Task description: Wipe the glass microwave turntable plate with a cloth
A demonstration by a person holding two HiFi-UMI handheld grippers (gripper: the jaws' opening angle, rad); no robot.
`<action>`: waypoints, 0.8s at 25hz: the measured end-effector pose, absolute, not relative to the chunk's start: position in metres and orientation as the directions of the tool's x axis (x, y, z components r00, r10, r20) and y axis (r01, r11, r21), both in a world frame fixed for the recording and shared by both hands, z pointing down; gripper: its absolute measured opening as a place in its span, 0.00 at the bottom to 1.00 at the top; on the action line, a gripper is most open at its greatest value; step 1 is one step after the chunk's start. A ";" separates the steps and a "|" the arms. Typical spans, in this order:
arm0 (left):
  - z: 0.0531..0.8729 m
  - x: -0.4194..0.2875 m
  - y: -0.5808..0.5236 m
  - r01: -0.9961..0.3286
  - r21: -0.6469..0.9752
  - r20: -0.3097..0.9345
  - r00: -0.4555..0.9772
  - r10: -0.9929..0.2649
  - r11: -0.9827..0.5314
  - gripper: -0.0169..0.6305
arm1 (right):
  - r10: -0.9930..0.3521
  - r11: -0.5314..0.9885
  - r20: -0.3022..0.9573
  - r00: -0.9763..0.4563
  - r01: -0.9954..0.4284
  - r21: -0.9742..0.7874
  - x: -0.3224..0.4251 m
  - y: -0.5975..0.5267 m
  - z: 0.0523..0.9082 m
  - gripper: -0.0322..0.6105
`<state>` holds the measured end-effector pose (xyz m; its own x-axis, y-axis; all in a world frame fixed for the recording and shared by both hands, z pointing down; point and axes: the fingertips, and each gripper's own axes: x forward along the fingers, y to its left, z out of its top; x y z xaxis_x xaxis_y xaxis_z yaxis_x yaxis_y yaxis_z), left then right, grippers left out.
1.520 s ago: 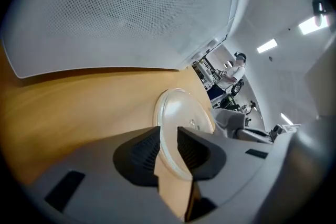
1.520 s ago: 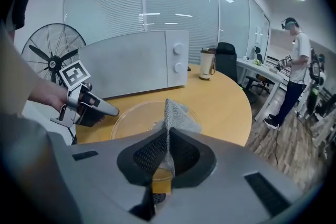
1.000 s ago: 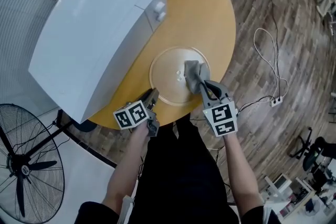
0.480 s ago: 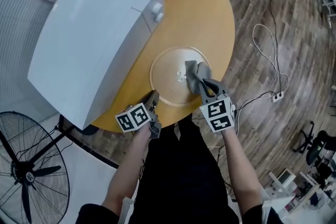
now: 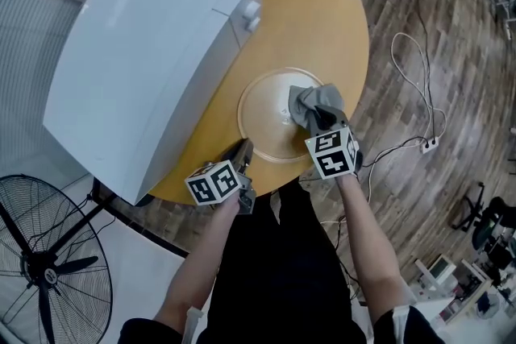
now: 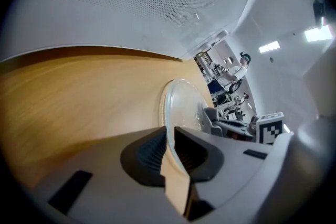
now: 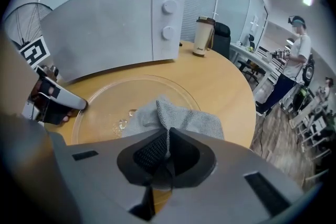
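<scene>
cloth point(image 5: 316, 102) slid right on plate point(image 5: 262, 123) | in right gripper point(image 5: 319, 119) | left gripper point(image 5: 243, 152) clamps plate

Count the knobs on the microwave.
2. Both sit on the microwave's control strip, right of its door: upper knob directly above lower knob. None appear hidden.

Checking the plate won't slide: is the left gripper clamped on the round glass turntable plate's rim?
Yes, the left gripper grips the thin rim of the round glass turntable plate between its jaws.
</scene>
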<state>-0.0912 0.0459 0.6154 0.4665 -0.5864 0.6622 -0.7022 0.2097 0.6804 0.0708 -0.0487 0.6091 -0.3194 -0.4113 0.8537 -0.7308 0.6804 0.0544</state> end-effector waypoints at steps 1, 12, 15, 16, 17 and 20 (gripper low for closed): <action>0.615 -0.091 0.046 -0.702 0.682 0.661 0.471 -0.584 0.206 0.09 | -0.412 0.675 0.856 -0.312 -0.736 0.057 0.071 -0.052 0.611 0.09; 0.614 -0.089 0.047 -0.723 0.671 0.669 0.492 -0.557 0.166 0.09 | -0.457 0.636 0.845 -0.277 -0.766 0.093 0.062 -0.101 0.614 0.09; 0.614 -0.089 0.047 -0.715 0.680 0.664 0.507 -0.550 0.162 0.09 | -0.465 0.640 0.841 -0.275 -0.761 0.105 0.056 -0.113 0.615 0.09; 0.614 -0.089 0.046 -0.712 0.683 0.663 0.511 -0.547 0.161 0.09 | -0.466 0.644 0.841 -0.276 -0.757 0.109 0.054 -0.117 0.615 0.09; 0.614 -0.089 0.046 -0.711 0.684 0.662 0.514 -0.546 0.160 0.09 | -0.465 0.650 0.841 -0.277 -0.752 0.112 0.051 -0.120 0.615 0.09; 0.614 -0.089 0.045 -0.713 0.683 0.662 0.512 -0.548 0.159 0.09 | -0.462 0.668 0.842 -0.279 -0.734 0.124 0.042 -0.127 0.614 0.09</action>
<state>-0.0886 0.0452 0.6138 0.5118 -0.5476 0.6619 -0.7131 0.1588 0.6828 0.0420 -0.1271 0.6141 -0.2788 -0.4622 0.8418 -0.7336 0.6682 0.1239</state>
